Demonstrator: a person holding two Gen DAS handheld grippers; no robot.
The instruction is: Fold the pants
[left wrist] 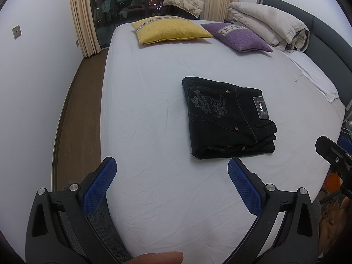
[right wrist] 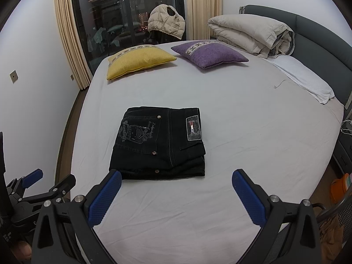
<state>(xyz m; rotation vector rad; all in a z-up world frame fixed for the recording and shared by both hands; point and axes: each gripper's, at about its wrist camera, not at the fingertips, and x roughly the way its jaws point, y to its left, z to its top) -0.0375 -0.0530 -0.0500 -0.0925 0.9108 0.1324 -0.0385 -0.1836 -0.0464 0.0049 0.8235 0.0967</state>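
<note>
Black jeans [left wrist: 228,118] [right wrist: 160,143] lie folded into a compact stack on the white bed sheet [left wrist: 154,110] [right wrist: 253,136], back pocket and waistband label facing up. My left gripper [left wrist: 171,165] hovers open over the near part of the bed, its blue pads [left wrist: 101,182] wide apart, just short of the stack's near edge. My right gripper [right wrist: 177,177] is open too, close to the jeans' near edge, and holds nothing. The right gripper's body shows at the right edge of the left wrist view, and the left gripper [right wrist: 35,178] at the lower left of the right wrist view.
A yellow cushion [left wrist: 169,30] [right wrist: 138,61] and a purple cushion [left wrist: 237,36] [right wrist: 209,54] rest at the far end. A rolled beige duvet [left wrist: 270,24] [right wrist: 250,35] leans on the grey headboard [right wrist: 319,35]. Wooden floor [left wrist: 77,110] runs along the bed's left side. A fingertip [left wrist: 158,257] pokes in below.
</note>
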